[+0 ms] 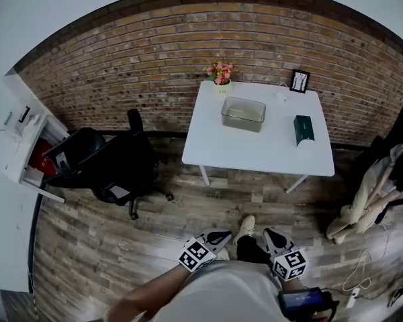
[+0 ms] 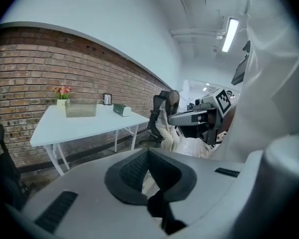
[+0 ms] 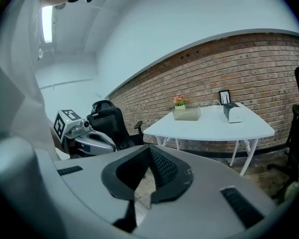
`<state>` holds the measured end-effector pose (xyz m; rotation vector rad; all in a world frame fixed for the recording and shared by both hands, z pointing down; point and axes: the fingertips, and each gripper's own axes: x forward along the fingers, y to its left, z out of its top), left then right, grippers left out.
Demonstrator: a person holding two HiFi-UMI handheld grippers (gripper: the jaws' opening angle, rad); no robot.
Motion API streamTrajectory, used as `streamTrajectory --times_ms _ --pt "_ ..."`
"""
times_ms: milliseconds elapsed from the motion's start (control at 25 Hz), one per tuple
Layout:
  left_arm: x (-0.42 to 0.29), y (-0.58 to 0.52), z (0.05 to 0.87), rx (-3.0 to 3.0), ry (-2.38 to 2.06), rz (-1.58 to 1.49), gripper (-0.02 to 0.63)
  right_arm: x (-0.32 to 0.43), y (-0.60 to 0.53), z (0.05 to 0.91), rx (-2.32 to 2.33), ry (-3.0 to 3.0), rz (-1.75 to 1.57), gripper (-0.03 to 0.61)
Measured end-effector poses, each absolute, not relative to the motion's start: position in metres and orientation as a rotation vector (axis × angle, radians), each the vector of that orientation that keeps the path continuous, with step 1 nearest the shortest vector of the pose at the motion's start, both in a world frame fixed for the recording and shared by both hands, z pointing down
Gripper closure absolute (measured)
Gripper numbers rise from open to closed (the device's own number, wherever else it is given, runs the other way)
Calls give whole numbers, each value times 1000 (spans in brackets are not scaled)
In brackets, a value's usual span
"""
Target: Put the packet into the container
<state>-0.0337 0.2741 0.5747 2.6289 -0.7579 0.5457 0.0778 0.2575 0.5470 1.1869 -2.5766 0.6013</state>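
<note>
Both the left gripper (image 2: 148, 156) and right gripper (image 3: 149, 153) are clenched on nothing, well short of the packet (image 1: 303, 129) lying ahead on the bench (image 1: 255, 154) beside the container (image 1: 243, 113); it looks light and boxy, probably best pinched across its narrow sides.

White table (image 1: 255, 146) bears flowers (image 1: 221, 72) and a small frame (image 1: 299, 80); pale cloth (image 1: 366, 193), perhaps a coat, hangs nearby.
</note>
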Motion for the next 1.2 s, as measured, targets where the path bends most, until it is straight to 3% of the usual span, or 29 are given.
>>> streamTrajectory --times_ms 600,1200 --pt "1 270 570 2638 -686 586 603 115 254 547 1271 -2582 660 569" --pt "93 224 559 2669 -663 635 603 200 218 558 1285 -2529 703 569"
